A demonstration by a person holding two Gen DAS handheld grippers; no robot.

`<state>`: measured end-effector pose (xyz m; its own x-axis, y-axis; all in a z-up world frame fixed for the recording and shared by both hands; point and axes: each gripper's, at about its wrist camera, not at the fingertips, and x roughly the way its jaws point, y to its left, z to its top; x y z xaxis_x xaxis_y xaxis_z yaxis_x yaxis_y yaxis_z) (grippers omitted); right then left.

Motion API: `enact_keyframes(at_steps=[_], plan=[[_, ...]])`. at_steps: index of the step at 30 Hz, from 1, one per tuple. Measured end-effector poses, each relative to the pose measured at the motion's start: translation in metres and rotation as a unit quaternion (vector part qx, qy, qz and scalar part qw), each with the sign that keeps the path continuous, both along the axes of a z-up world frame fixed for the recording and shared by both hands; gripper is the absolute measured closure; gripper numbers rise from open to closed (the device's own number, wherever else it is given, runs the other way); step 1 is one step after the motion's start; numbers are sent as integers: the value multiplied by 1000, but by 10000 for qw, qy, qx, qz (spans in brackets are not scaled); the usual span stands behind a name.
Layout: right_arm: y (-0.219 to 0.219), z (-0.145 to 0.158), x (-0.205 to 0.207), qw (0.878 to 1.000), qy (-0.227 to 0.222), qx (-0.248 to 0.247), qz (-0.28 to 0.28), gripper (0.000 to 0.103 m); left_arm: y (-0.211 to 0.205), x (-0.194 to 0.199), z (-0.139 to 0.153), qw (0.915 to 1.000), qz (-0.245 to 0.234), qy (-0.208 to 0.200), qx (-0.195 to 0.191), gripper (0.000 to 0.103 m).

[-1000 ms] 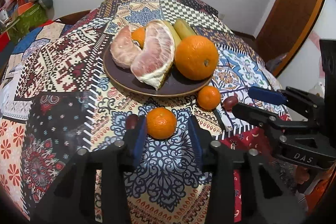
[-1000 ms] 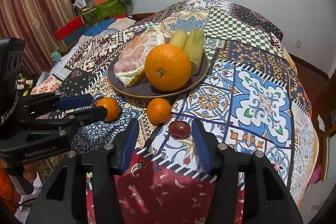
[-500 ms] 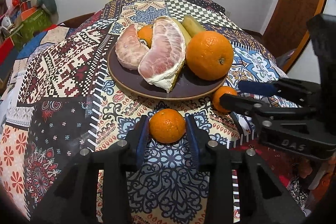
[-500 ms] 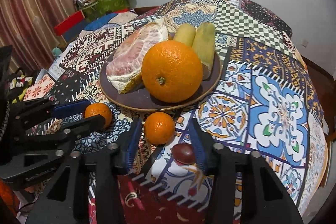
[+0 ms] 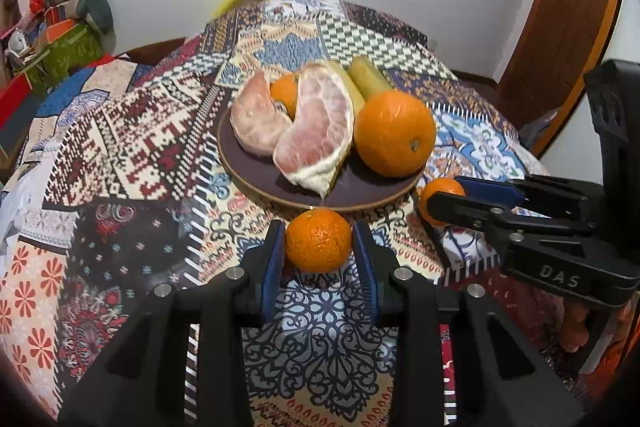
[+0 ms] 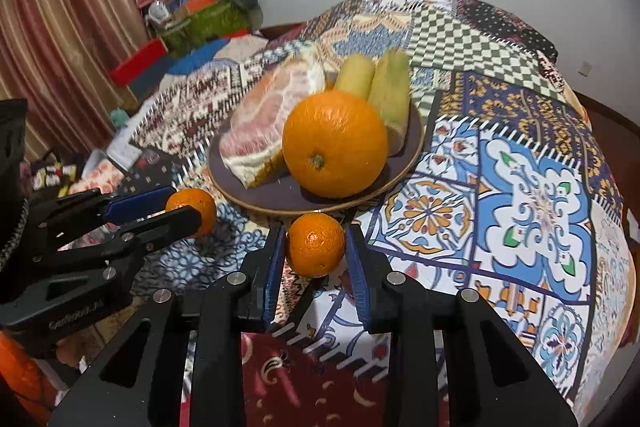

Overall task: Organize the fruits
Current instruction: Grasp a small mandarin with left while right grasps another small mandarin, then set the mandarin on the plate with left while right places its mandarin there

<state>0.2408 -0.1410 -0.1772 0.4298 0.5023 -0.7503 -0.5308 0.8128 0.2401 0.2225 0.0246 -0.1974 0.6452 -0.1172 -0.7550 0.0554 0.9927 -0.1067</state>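
Observation:
My left gripper (image 5: 318,231) is shut on a small tangerine (image 5: 319,243) just in front of the brown plate (image 5: 248,167). My right gripper (image 6: 315,233) has a second small tangerine (image 6: 315,247) between its blue pads; its jaws are closing and the pads touch the peel. Each gripper shows in the other's view: the right gripper (image 5: 442,193) and the left gripper (image 6: 186,205). The plate (image 6: 280,203) holds a large orange (image 5: 394,133), pomelo segments (image 5: 316,139), a small orange (image 5: 284,93) and two yellow-green pieces (image 6: 390,95).
A patchwork cloth (image 5: 132,131) covers the round table. Boxes and a stuffed toy (image 5: 68,27) stand beyond its left edge, a striped curtain (image 6: 60,27) hangs further left, and a wooden door (image 5: 560,27) is at the right.
Both grippers came forward toward the plate. The right one shifted from a dark red fruit to the small tangerine and narrowed around it. The left one's pads closed onto its tangerine.

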Motion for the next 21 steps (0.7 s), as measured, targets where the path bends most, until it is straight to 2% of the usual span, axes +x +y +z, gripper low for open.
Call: enact_keyframes(at_steps=[9, 21], plan=[[-7, 33, -1, 9990, -415, 168, -83, 75, 12, 5, 22, 9995, 139, -275, 2, 69], [-1, 56, 29, 9960, -795, 316, -238, 75, 32, 26, 32, 9984, 305, -476, -29, 69]])
